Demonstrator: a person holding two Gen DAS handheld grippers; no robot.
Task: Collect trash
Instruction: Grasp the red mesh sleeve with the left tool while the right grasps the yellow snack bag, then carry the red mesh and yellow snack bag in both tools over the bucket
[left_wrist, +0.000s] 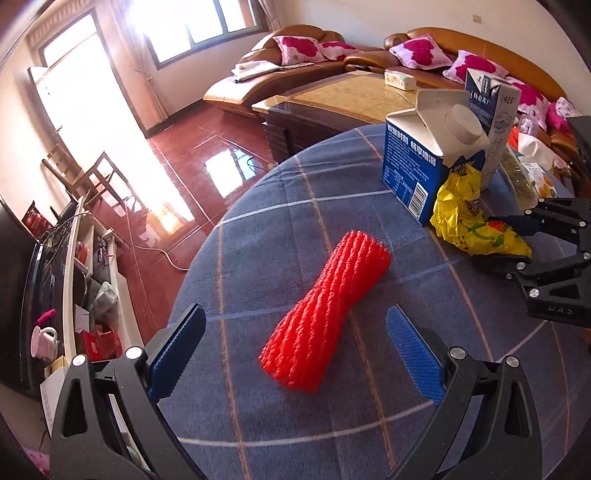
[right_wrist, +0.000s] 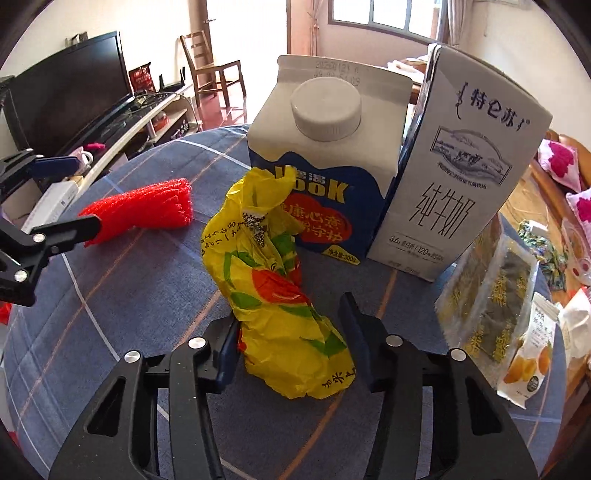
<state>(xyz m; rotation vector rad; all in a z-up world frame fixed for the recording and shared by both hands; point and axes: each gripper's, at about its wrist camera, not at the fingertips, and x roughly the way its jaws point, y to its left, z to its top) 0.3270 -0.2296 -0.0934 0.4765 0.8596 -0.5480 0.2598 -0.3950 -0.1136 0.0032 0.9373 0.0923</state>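
Trash lies scattered on a round desk (left_wrist: 280, 417) covered with a blue checked cloth. A red foam net sleeve (left_wrist: 325, 314) lies at the centre of the left wrist view, tilted from lower left to upper right, between the spread fingers of the left claw (left_wrist: 295, 354), whose blue pads stand well apart and do not touch it. In the right wrist view this sleeve (right_wrist: 144, 210) sits at mid-left, with the left claw (right_wrist: 55, 199) reaching in from the left edge around its near end.

A crumpled yellow plastic bag (right_wrist: 280, 299) occupies the centre of the right wrist view, running down between the fingers of the right claw (right_wrist: 291, 343). The left pad touches the bag's side; the right pad sits just beside it, and whether it presses is hard to tell. In the left wrist view the bag (left_wrist: 465, 218) shows at the right, with the right claw (left_wrist: 506, 243) at it.

Behind the bag stand two cartons, touching: a short blue-and-white carton with a round white cap (right_wrist: 325, 162) and a taller white milk carton (right_wrist: 469, 166). Snack packets (right_wrist: 495, 291) lie at the right.
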